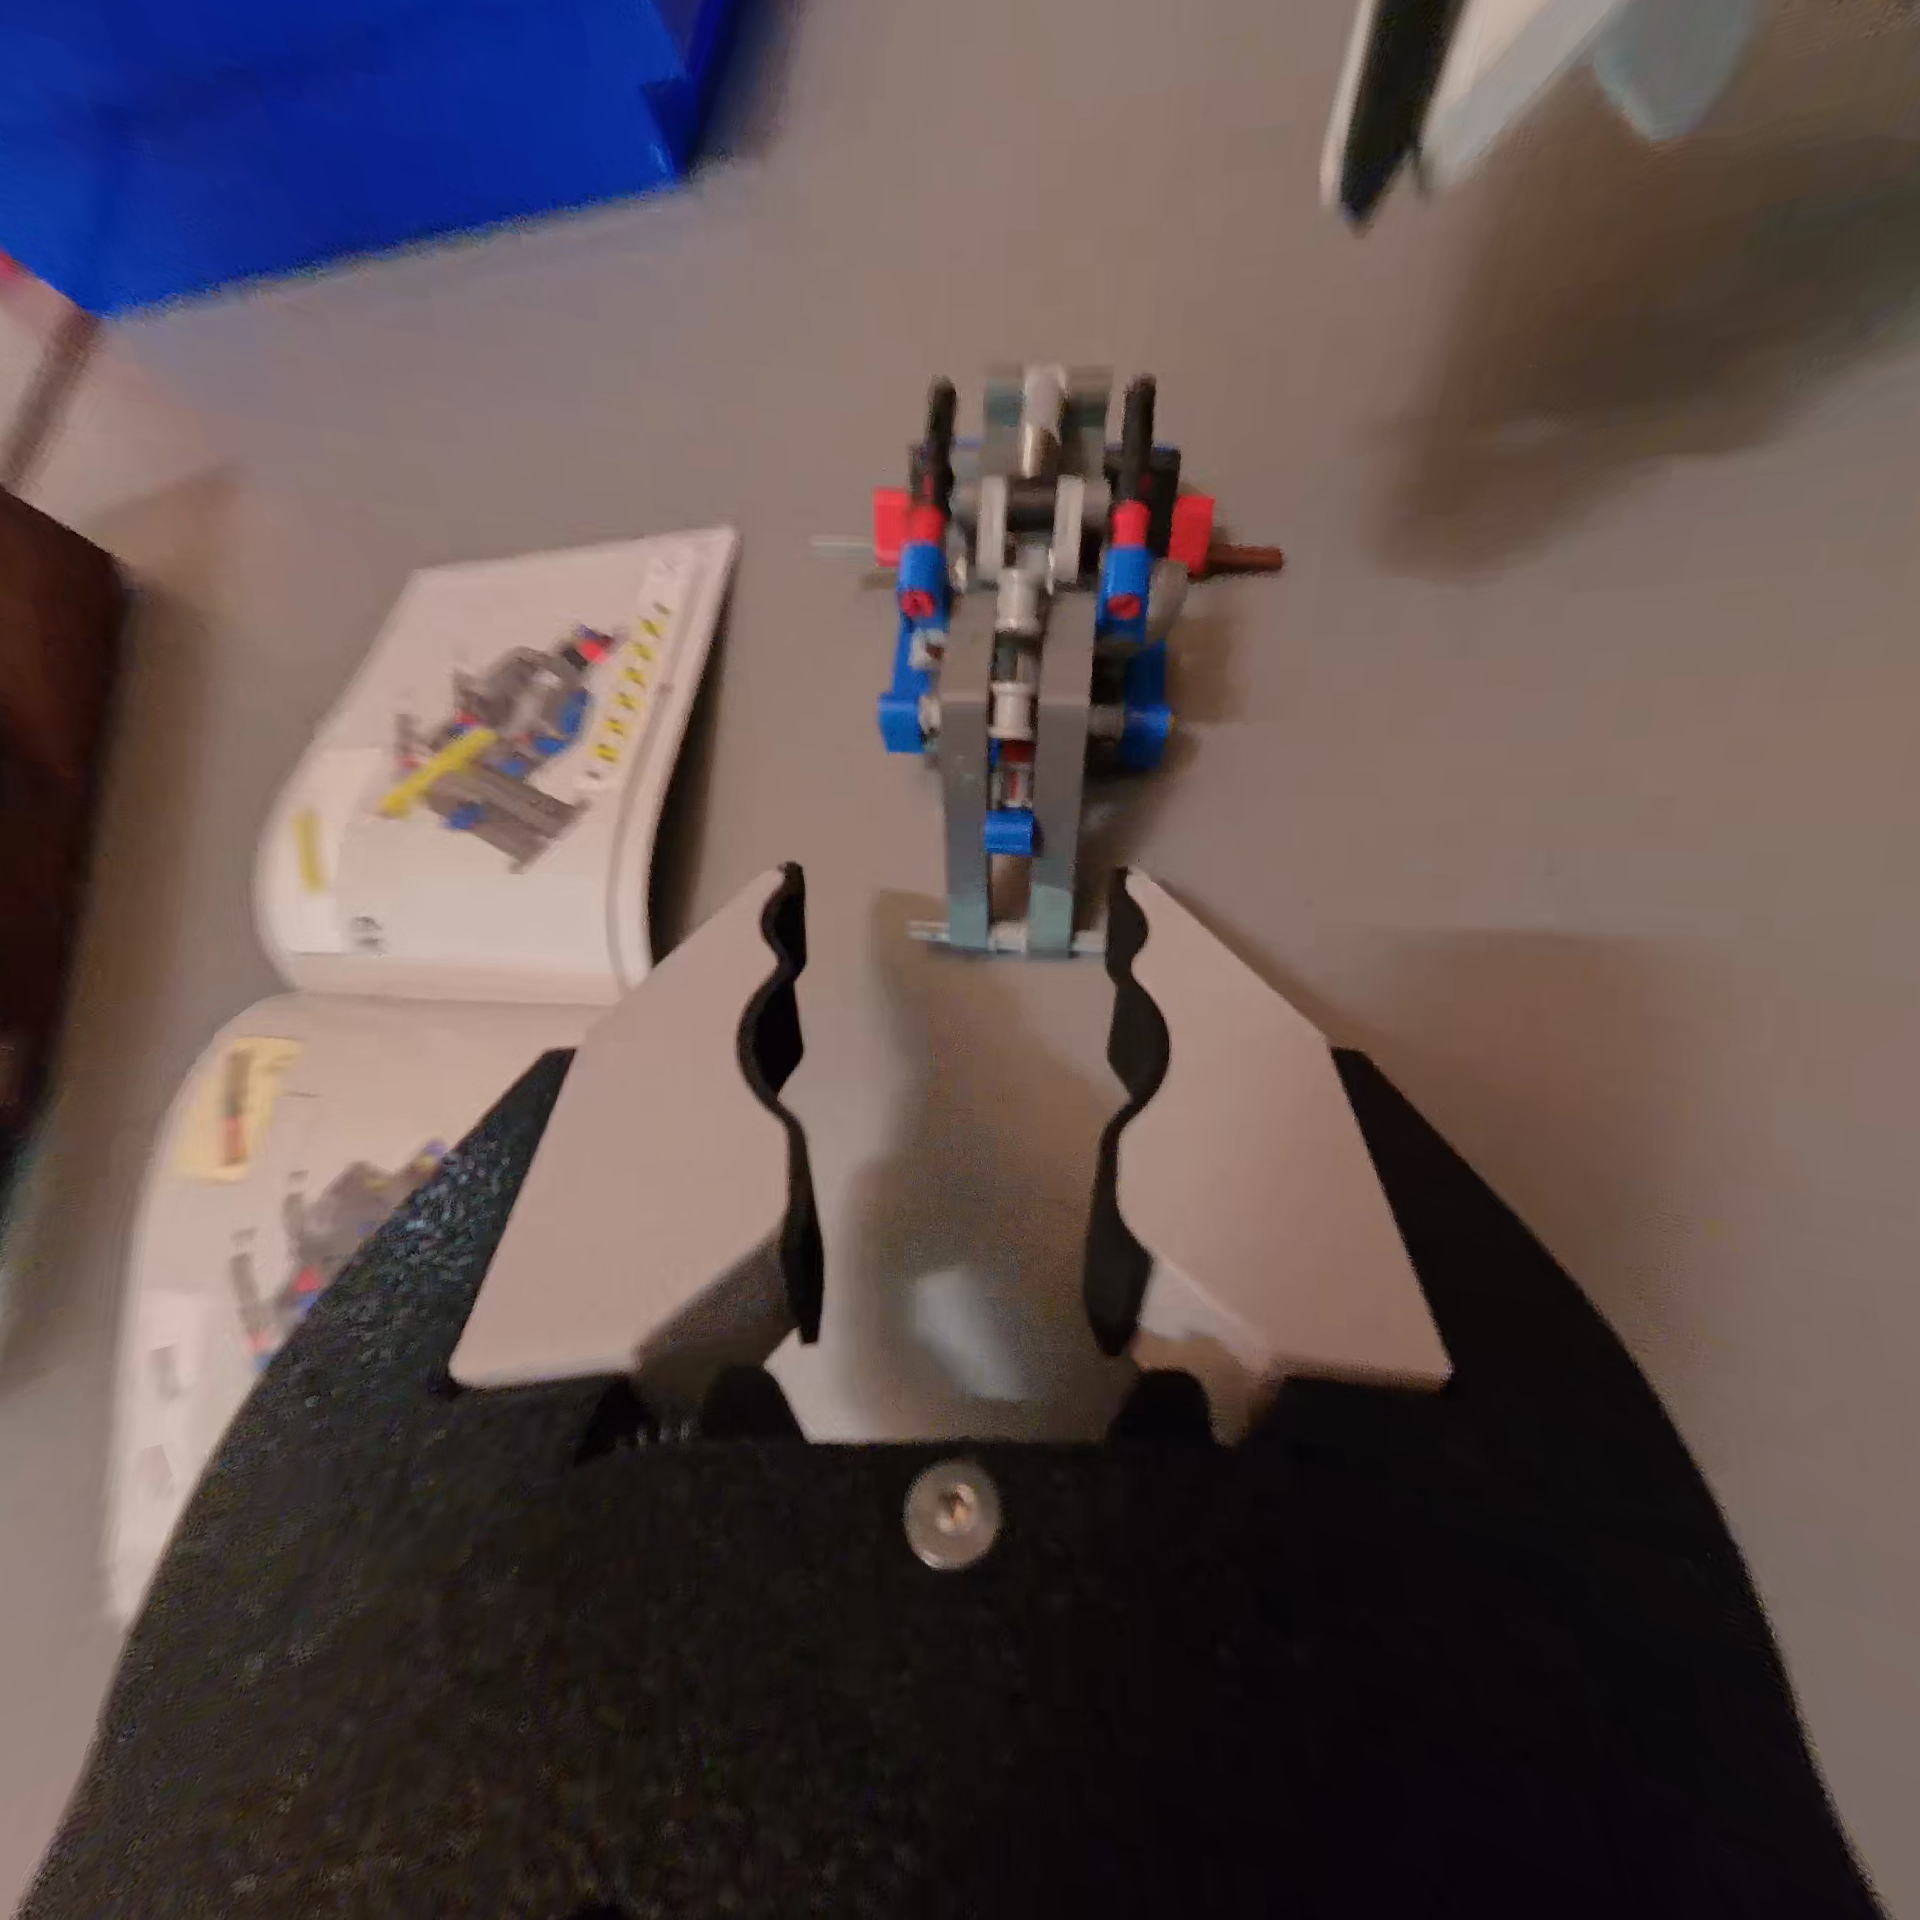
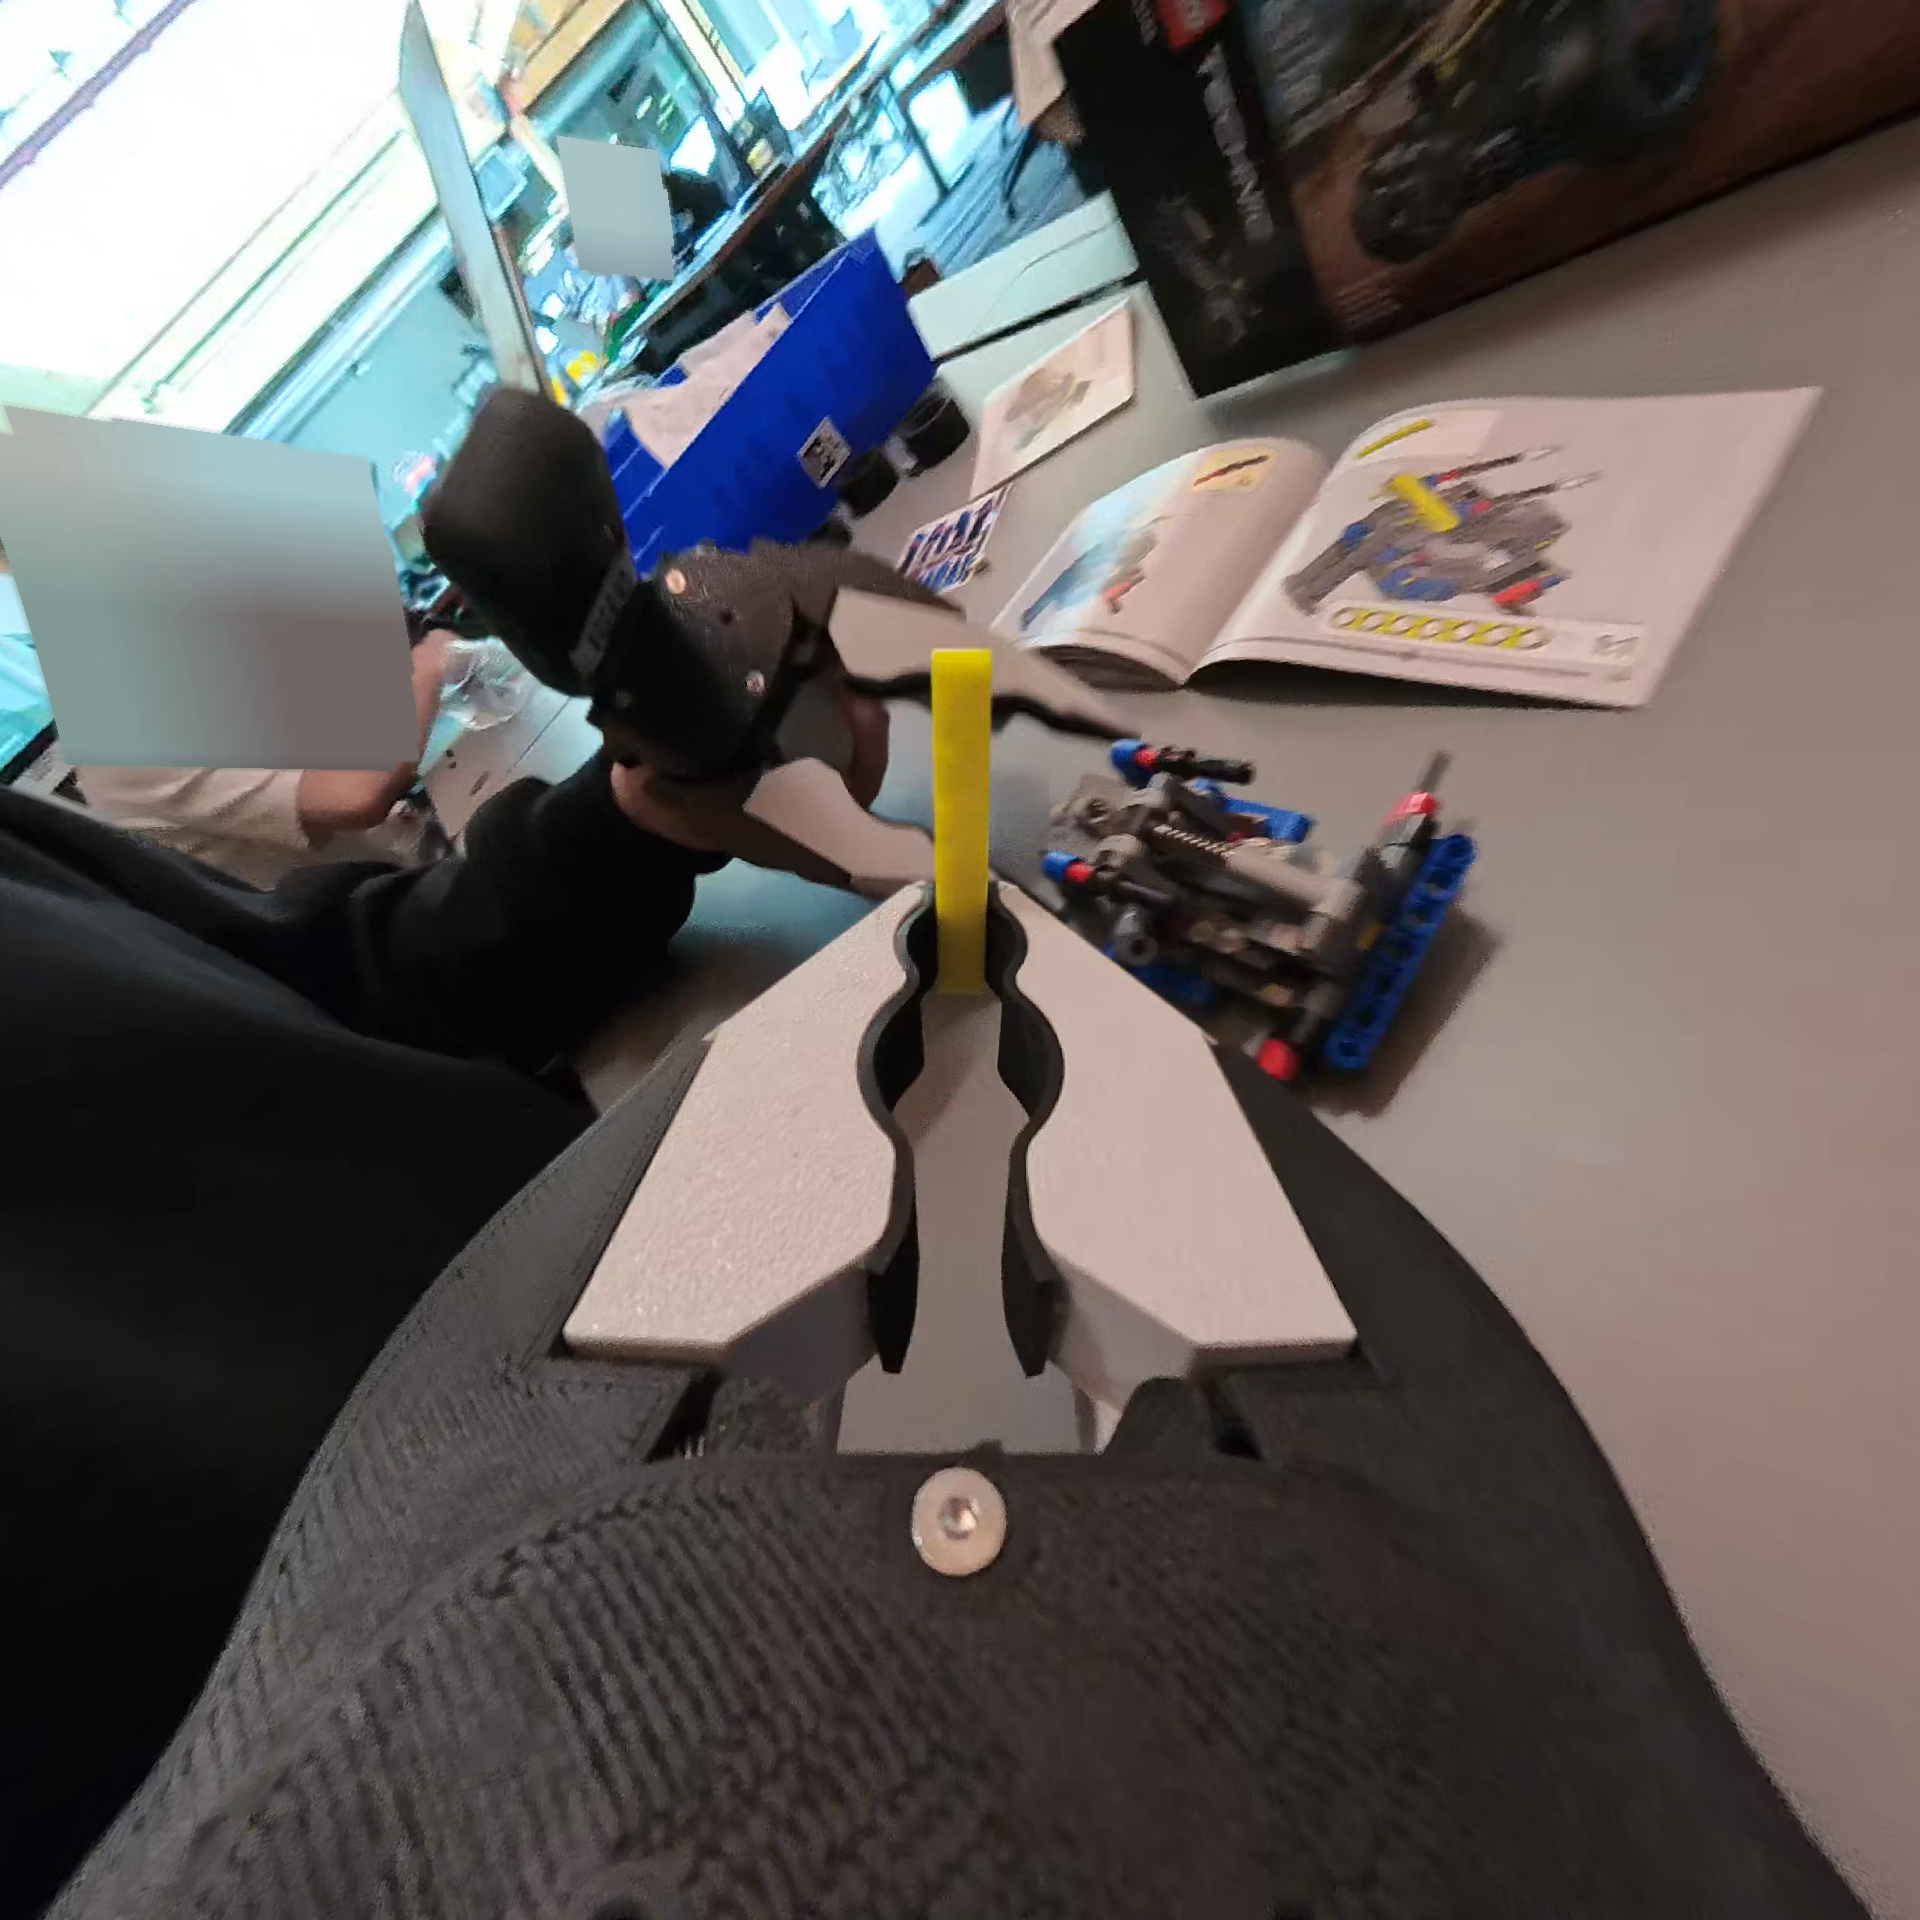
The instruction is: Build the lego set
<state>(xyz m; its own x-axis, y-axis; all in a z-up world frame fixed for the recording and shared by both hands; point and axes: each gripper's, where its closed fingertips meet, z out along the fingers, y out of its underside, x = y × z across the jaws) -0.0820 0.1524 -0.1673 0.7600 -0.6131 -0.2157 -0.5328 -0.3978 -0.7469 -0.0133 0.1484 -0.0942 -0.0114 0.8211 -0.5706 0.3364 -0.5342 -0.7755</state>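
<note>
A toy brick model (image 1: 1023,665) in grey, blue and red lies on the grey table (image 1: 1455,1039), just beyond my left gripper's fingertips. My left gripper (image 1: 958,914) is open and holds nothing; the model's near grey end sits ahead of the gap, closer to the right fingertip (image 1: 1127,914). My right gripper (image 2: 961,904) is shut on a yellow beam (image 2: 961,790) that stands upright out of its tips. In the right wrist view the model (image 2: 1268,914) lies to the right of the beam, and the left gripper (image 2: 727,665) hovers behind it, held by a hand.
An open instruction booklet (image 1: 468,779) lies left of the model and also shows in the right wrist view (image 2: 1403,561). A blue bin (image 1: 343,135) stands at the back left. A dark box (image 2: 1455,145) stands behind the booklet. A person sits at the far left. My hands' fingertips stand some 10 cm from each other.
</note>
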